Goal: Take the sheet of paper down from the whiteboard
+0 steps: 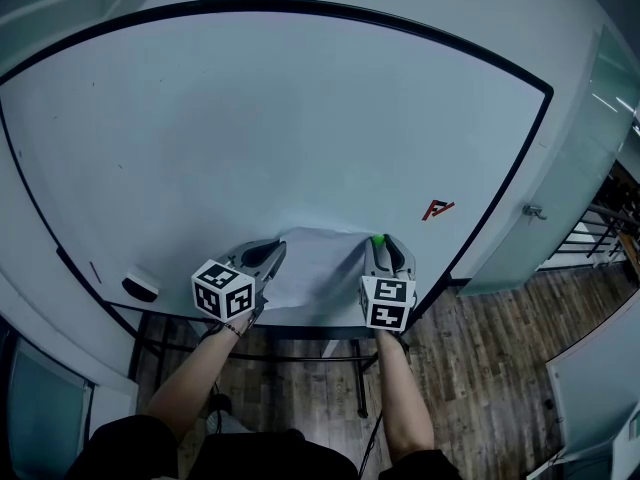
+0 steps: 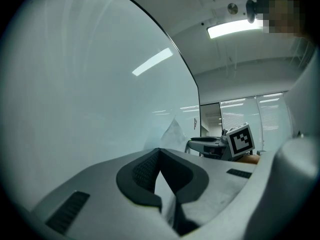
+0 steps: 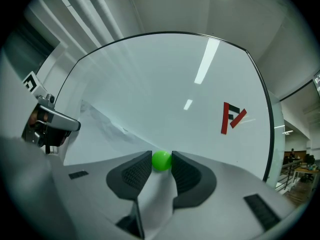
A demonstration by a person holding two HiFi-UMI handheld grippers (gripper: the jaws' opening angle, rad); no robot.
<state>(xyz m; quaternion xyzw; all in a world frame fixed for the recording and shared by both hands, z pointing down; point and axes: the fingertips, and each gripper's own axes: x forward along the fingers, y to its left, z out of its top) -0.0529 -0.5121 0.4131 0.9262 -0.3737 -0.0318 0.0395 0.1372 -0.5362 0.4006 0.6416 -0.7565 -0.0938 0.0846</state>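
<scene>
The left claw is closed on the sheet of paper, apparently to steady its edge. The right claw is clamped on the green magnet that pins the sheet to the whiteboard. The sheet spans between both claws. To the right of the right claw, a red-and-black mark resembles an "F"; no other writing is legible.
</scene>
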